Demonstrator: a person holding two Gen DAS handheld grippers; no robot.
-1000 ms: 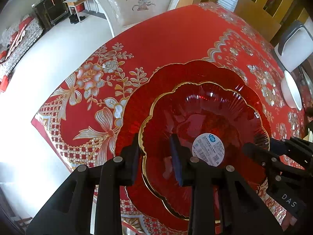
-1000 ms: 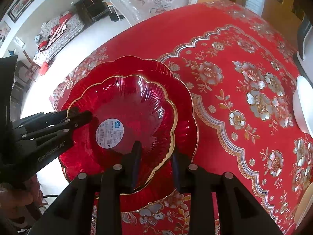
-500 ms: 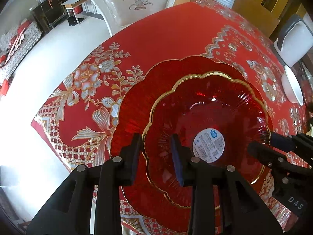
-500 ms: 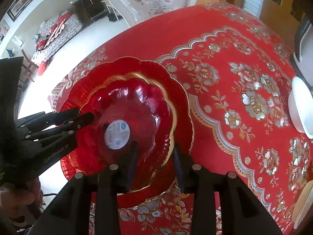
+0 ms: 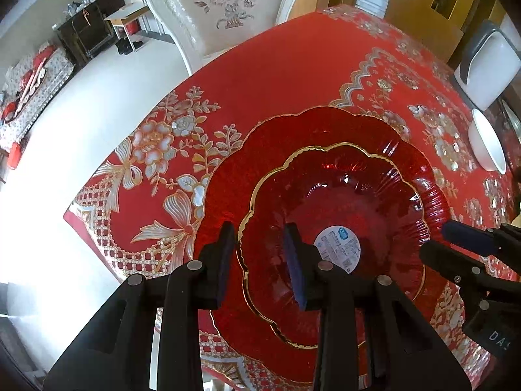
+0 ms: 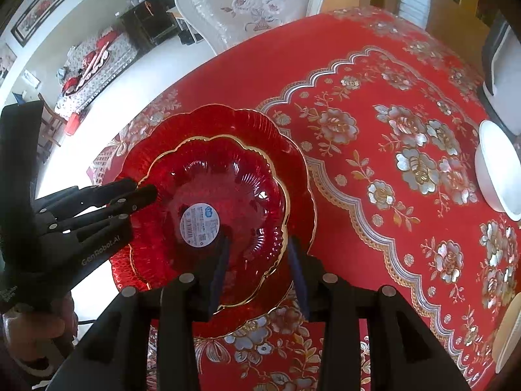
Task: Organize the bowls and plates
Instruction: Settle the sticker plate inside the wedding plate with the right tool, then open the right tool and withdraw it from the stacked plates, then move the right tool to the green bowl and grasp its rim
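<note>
Black and blue-padded, your left gripper (image 5: 259, 254) straddles the near rim of the red bowl (image 5: 338, 208) with its fingers spread, one pad outside the gilt edge and one inside, neither visibly pressing the glass. Your right gripper (image 6: 257, 260) stands the same way at the bowl's opposite rim, fingers parted around the scalloped edge. The bowl is translucent red glass, ribbed and flower-shaped, with a thin gold rim and a round white label (image 6: 199, 224) stuck in its bottom. It sits inside a larger red plate (image 5: 228, 179) of the same scalloped, gold-edged form. Both lie on the red floral tablecloth (image 6: 374, 163). Well beyond the bowl, a white bowl (image 6: 495, 176) rests near the table's far edge, and a white chair (image 5: 224, 6) faces the table.
</note>
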